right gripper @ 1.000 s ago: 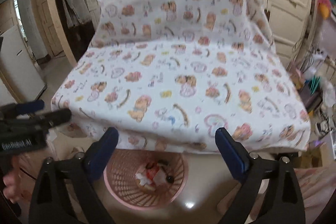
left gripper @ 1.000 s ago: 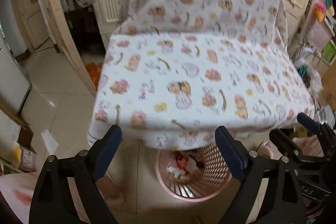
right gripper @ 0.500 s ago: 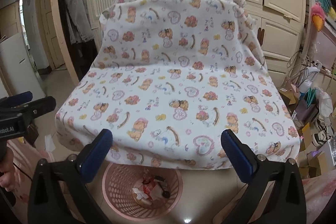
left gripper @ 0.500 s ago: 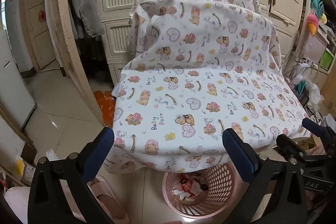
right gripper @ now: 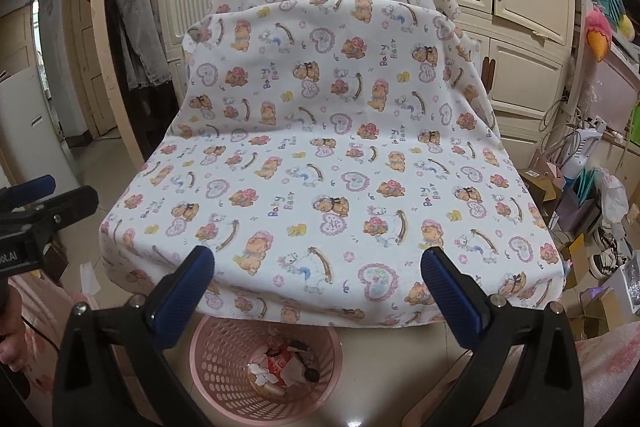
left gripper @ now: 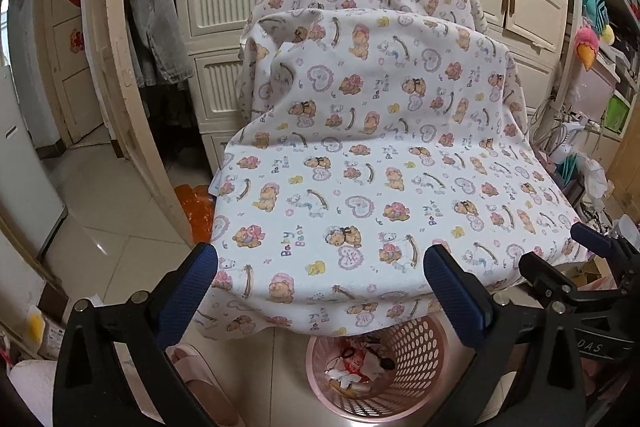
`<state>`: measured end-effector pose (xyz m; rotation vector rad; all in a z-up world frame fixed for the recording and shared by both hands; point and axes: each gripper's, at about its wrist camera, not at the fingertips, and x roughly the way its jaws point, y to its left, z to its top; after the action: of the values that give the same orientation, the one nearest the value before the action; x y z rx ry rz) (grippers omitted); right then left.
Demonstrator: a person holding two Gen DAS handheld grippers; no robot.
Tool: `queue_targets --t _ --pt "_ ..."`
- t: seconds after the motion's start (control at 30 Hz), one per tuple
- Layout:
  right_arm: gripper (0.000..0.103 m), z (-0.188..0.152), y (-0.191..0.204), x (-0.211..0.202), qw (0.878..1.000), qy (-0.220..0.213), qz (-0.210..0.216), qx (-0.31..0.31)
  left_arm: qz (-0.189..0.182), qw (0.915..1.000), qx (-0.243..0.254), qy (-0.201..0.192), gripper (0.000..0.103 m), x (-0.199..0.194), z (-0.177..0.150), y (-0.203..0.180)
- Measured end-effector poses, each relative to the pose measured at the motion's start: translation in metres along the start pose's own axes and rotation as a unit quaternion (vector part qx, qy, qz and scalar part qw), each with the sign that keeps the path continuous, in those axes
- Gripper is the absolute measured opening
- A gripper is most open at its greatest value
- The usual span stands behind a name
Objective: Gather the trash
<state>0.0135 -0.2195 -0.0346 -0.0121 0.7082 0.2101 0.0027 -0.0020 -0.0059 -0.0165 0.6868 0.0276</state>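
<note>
Since 1 s earlier, both views had pulled back, the pink trash basket (right gripper: 266,371) lower center. Left gripper (left gripper: 320,275) and right gripper (right gripper: 318,273) gaped wide, holding nothing.

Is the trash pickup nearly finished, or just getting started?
It looks mostly done. The pink perforated plastic basket on the floor already holds crumpled wrappers and paper. Nothing is in hand: the left gripper and right gripper both hang open with nothing between their blue fingers. The bear-print cloth-covered seat shows no litter. A white scrap on the floor at left may remain.
</note>
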Motion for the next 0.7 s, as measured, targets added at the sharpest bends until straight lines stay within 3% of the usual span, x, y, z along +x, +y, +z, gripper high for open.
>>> queue_targets --t 0.7 --pt "0.103 0.0012 -0.0007 -0.0003 1.000 -0.005 -0.008 -0.002 -0.015 0.9999 -0.001 -0.007 0.102 -0.0060 0.0010 -0.0041"
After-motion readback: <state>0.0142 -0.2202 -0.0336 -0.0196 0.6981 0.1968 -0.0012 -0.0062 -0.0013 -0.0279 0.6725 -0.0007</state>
